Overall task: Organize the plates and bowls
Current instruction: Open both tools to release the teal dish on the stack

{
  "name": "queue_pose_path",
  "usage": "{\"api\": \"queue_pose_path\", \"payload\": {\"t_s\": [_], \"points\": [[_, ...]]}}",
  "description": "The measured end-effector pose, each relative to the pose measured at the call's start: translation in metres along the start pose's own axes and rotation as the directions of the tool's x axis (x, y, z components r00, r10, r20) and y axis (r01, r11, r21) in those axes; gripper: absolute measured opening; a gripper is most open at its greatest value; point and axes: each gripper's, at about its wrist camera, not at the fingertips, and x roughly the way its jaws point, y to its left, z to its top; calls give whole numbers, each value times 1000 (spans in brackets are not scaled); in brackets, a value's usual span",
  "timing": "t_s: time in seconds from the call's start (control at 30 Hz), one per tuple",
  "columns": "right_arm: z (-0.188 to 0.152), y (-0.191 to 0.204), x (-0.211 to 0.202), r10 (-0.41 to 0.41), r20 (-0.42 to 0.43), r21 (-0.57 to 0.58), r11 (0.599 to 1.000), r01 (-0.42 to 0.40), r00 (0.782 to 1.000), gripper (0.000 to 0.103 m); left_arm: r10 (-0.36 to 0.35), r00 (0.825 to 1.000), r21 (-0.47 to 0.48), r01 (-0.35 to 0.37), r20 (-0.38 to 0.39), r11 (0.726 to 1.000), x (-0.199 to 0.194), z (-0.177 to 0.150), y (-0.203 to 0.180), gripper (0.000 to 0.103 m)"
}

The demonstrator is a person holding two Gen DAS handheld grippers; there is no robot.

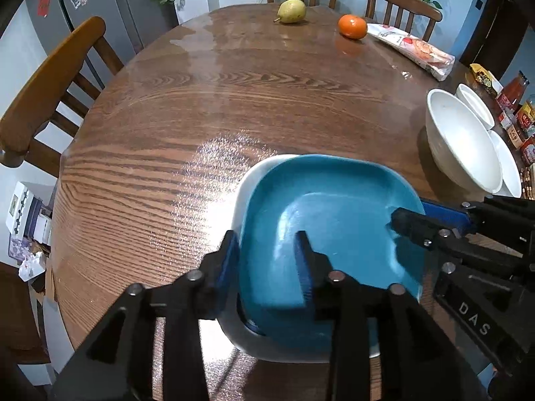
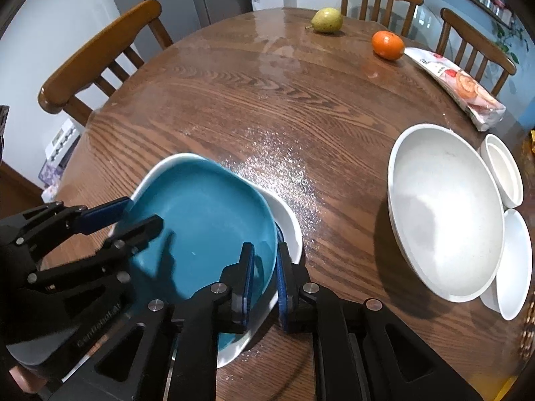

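Left wrist view: the left gripper (image 1: 267, 250) has its fingers set fairly wide, straddling the near-left rim of the blue plate (image 1: 327, 234), one finger outside the rim, one over the well; whether the pads actually bite can't be told from here. The blue plate sits tilted in/on a white plate (image 1: 249, 180), whose rim shows at the far-left and near edges, both on the near part of the table (image 1: 200, 100). The right gripper (image 1: 411, 220) comes in from the right, across the blue plate's right rim; one finger above, the blue pad below/behind. The big bowl (image 1: 461, 143) stands to the far right, w/ two small bowls behind it, apart from the plates. Pear (image 1: 292, 11) and orange (image 1: 352, 26) are at the far edge, well clear. Right wrist view: the right gripper (image 2: 265, 274) is narrow, closed on the blue plate (image 2: 207, 220) at its right-near rim, one pad inside, one outside between blue and white plate (image 2: 287, 224). The left gripper (image 2: 133, 217) reaches in from the left over the opposite rim, gap still visible. The blue plate's far edge is lifted vs. the white one, so it's skewed, not nested. Big bowl (image 2: 441, 207) lies right of the right gripper, nearer to it than to the left. Judgement: the next move turns on the blue plate sitting between both grippers, held across its width; seating it square needs both rims lowered together, else it slides on the white plate.
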Motion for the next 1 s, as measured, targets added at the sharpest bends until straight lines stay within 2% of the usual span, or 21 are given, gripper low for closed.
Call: {"api": "queue_pose_path", "payload": {"t_s": [0.03,0.07,0.37,0.5,0.7,1.0], "points": [[1,0,-2,5,11,1,1000,-5,1000,19,14,1000,6,-14,13,1000,-3,1,-1,54],[1,0,-4,9,19,3,1000,-9,1000,22,18,1000,7,-18,23,1000,-4,1,-1,56],[5,-14,-29,48,92,66,996,-54,995,24,9,999,-12,-8,52,1000,-17,6,1,57],[3,-22,-40,63,116,94,993,-74,991,24,2,998,2,-2,68,1000,-23,9,-5,62],[-3,-39,-56,65,152,145,986,-87,986,24,-15,996,27,12,89,1000,-31,15,-18,67],[-23,-88,-74,42,190,275,957,-94,981,24,-71,992,88,62,107,994,-36,28,-53,67]]}}
